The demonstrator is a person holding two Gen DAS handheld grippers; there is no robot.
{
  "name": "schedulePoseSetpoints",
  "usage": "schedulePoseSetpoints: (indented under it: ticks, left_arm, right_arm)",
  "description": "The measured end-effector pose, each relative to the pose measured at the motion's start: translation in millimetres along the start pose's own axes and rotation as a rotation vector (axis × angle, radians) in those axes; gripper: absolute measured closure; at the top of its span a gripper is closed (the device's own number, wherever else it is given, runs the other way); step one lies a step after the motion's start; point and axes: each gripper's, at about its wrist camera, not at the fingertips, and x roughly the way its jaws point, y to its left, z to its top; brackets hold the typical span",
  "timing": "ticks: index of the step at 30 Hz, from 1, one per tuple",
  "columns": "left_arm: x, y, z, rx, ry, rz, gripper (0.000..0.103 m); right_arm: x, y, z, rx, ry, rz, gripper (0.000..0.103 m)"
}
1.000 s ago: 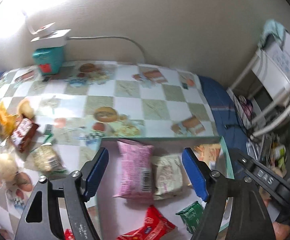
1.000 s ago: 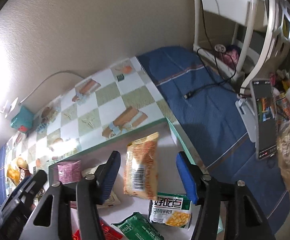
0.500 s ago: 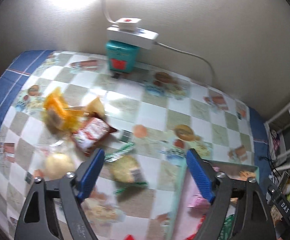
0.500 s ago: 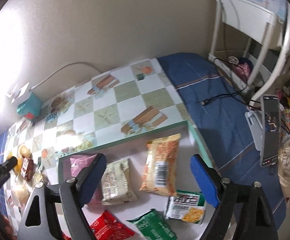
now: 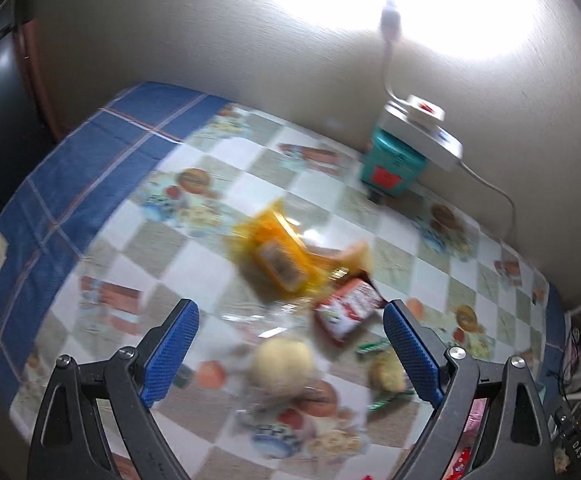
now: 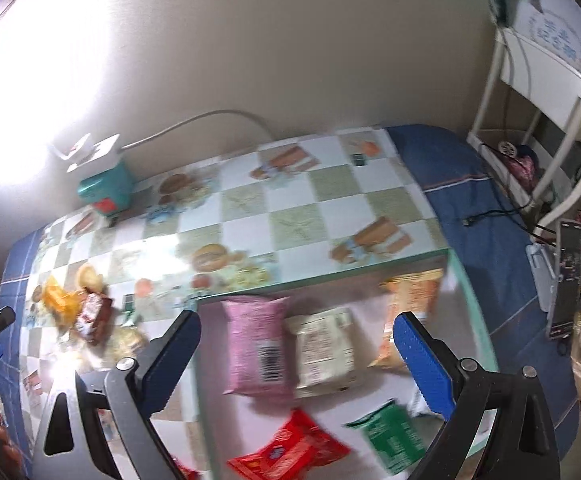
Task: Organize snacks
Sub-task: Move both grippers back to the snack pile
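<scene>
The left gripper [image 5: 290, 354] hangs wide apart above the checkered tablecloth [image 5: 194, 264], nothing between its blue pads [image 5: 170, 352]. Just ahead, between the fingers, lies a pale round bun [image 5: 282, 362]. Beyond it sit a red-brown packet [image 5: 348, 312] and a yellow bag [image 5: 278, 256], touching. Far ahead stands a teal box [image 5: 392, 168].

Checkered tablecloth [image 5: 250, 184], yellow packet [image 5: 276, 254], pink packet [image 6: 256, 344], teal box [image 5: 392, 166].
</scene>
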Motion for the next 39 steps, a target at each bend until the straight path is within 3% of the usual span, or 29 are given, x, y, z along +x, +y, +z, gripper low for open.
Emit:
schedulePoseSetpoints:
  ticks: [11,18,31,35,39]
  left_arm:
    - [-20.8,64.4,-5.0,-0.100,0.037,-0.004,0.009]
    - [-19.7,85.8,-24.7,-0.117,0.099,0.001,0.009]
    - [-20.8,74.3,-77.3,-0.076,0.160,0.049,0.009]
    - [-13.2,68.8,-84.6,-0.071,0.205,0.000,0.009]
    - [-16.1,63.7,-83.8,-0.057,0.191,0.003,0.009]
  right_arm:
    - [-11.9,78.8,-28.4,-0.058,0.061,0.128,0.004]
    - [-7.7,97.1,-52.5,-0.089,0.128,0.121,0.004]
    - [5.3,106.3,-103.8,-0.148,0.241,0.092,0.005]
    - [8.2,113.6,-114.5,-0.180,0.263,0.088,0.006]
    - [19.5,119.9,-125.1,-0.200,0.321,0.111,0.020]
